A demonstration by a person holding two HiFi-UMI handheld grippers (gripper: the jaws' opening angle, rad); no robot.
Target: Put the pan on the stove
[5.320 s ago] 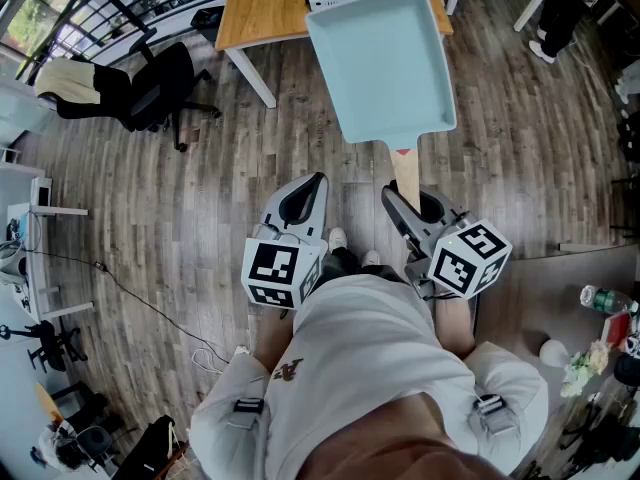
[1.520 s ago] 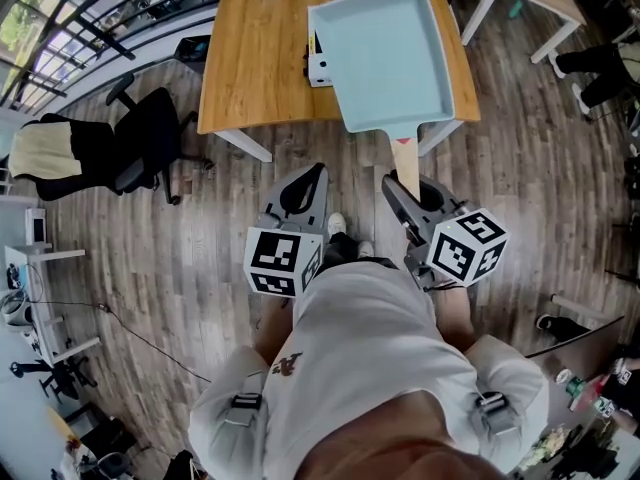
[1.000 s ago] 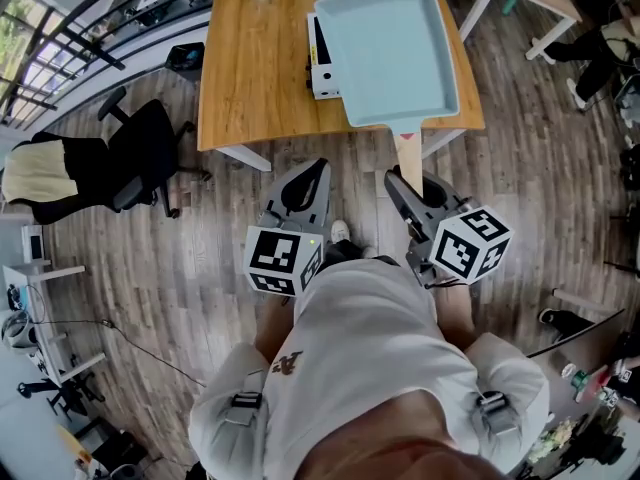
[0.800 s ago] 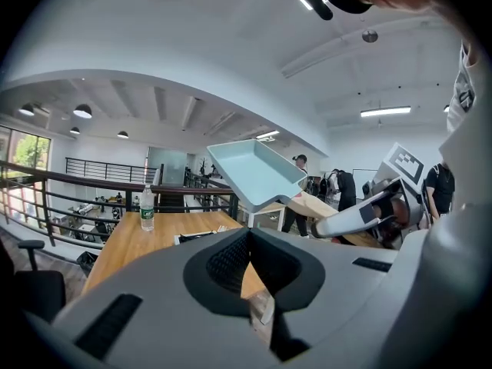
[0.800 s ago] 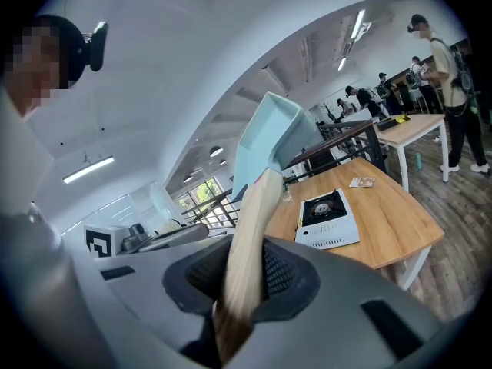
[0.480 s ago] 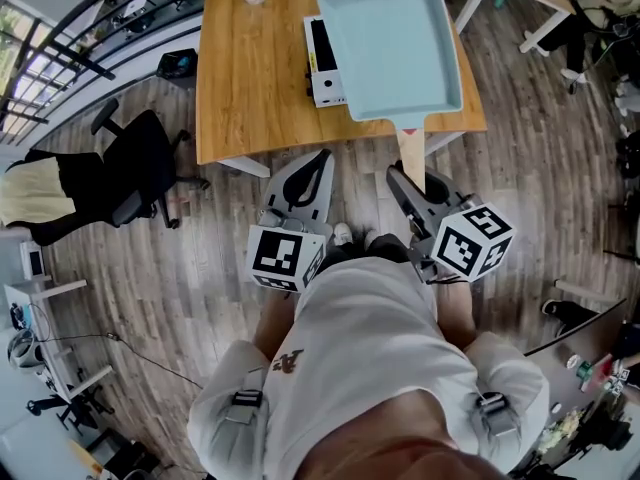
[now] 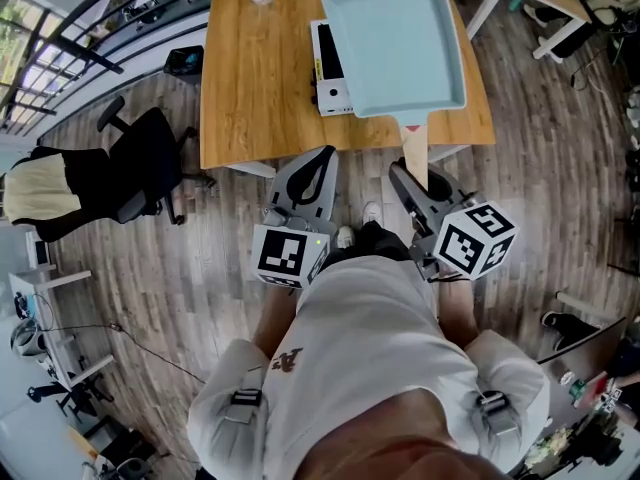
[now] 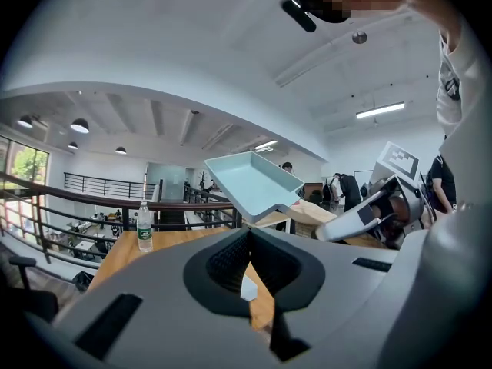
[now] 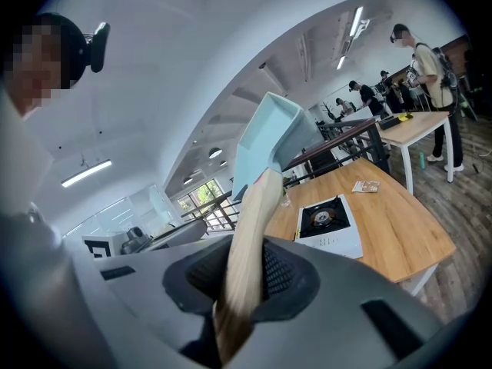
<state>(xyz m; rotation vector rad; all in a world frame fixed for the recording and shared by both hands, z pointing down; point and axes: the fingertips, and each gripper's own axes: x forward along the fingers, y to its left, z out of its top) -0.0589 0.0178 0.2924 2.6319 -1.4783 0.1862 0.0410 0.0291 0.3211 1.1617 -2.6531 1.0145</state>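
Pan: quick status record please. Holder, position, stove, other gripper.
pan: light blue, rectangular pan with a wooden handle
holder: right gripper, shut on the handle
position: up in the air, not yet on the stove
stove: white single-burner stove on the wooden table, nothing on the burner
other gripper: left gripper, jaws together, empty

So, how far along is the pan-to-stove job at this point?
Done: the right hand-held gripper is clamped on the wooden handle of the pan. In hand: the pan is held in the air over the table. Left: lower it onto the bare stove and release. The left hand-held gripper is shut, empty.
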